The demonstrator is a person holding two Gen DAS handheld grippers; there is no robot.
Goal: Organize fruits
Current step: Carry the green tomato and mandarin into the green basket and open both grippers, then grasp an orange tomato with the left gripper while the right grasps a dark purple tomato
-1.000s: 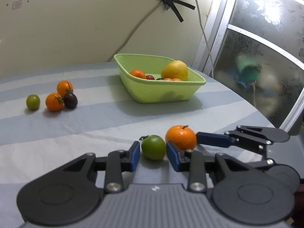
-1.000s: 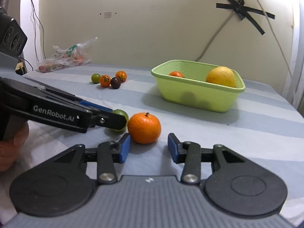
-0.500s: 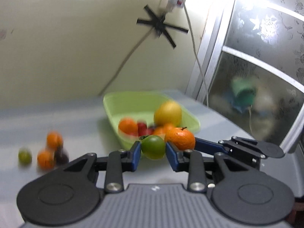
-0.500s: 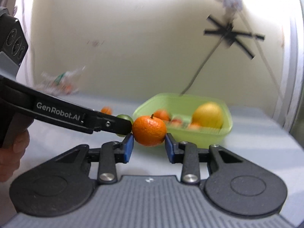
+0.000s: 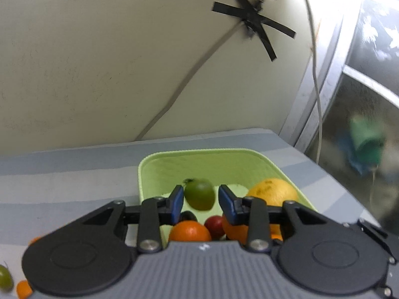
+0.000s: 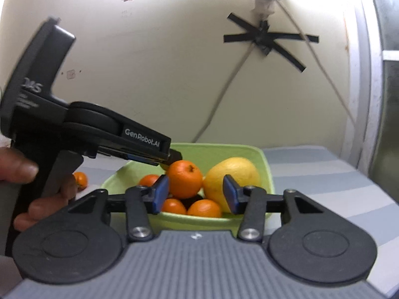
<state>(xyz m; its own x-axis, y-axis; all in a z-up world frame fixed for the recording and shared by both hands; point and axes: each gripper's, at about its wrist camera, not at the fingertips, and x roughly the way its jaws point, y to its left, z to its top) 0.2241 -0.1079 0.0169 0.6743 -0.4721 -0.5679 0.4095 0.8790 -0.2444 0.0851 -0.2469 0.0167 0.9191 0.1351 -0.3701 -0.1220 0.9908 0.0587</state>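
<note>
Both grippers hover over the light green basket, which also shows in the right wrist view. My left gripper is open; a green fruit sits between its blue pads with gaps on both sides, above the basket. My right gripper is open; an orange mandarin is near its left pad, clear of the right one. The basket holds a large yellow citrus, several small oranges and a red fruit. The left gripper's body crosses the right wrist view.
A striped blue and white cloth covers the table. A small green fruit and an orange one lie at the left. Another orange fruit lies behind the hand. The wall with a taped cable stands behind; a window frame is at right.
Both grippers moved forward over the basket with their fruit. Both sets of jaws have opened, and the green fruit and the mandarin are no longer clamped.
</note>
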